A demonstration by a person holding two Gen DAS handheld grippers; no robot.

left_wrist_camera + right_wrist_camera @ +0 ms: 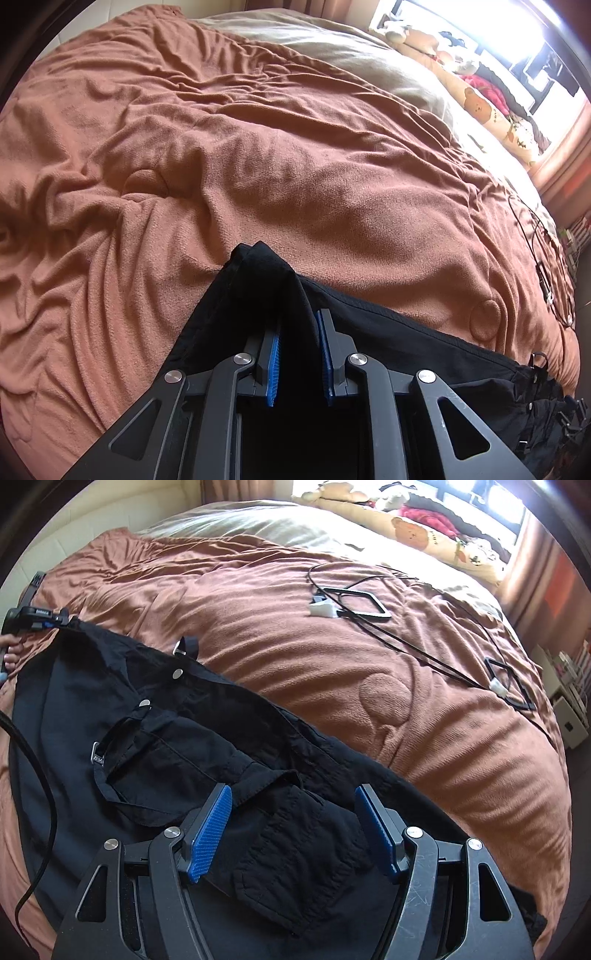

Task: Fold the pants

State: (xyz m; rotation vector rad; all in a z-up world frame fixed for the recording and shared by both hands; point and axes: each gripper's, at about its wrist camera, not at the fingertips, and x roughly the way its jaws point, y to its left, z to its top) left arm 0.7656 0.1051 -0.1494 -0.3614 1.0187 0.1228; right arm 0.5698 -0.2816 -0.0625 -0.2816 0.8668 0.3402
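Observation:
Black pants (166, 746) lie spread on a brown blanket (295, 664), with snaps, a buckle and a cargo pocket showing. My right gripper (294, 794) hovers over the pocket with its blue pads wide apart, open and pressing on nothing. In the left wrist view my left gripper (298, 321) is shut on a bunched corner of the pants (406, 332), which peaks up between its blue pads. The right wrist view also shows that left gripper (55, 622) at the far left, pinching the pants' far corner, with a hand (11, 653) behind it.
Two black diamond-shaped frames (360, 603) (511, 690) with white blocks and thin cables lie on the blanket to the right. A bear-print pillow (424, 535) and clothes sit by the bright window. A thick black cable (44, 775) hangs at the left. Shelves (569, 701) stand past the bed's right edge.

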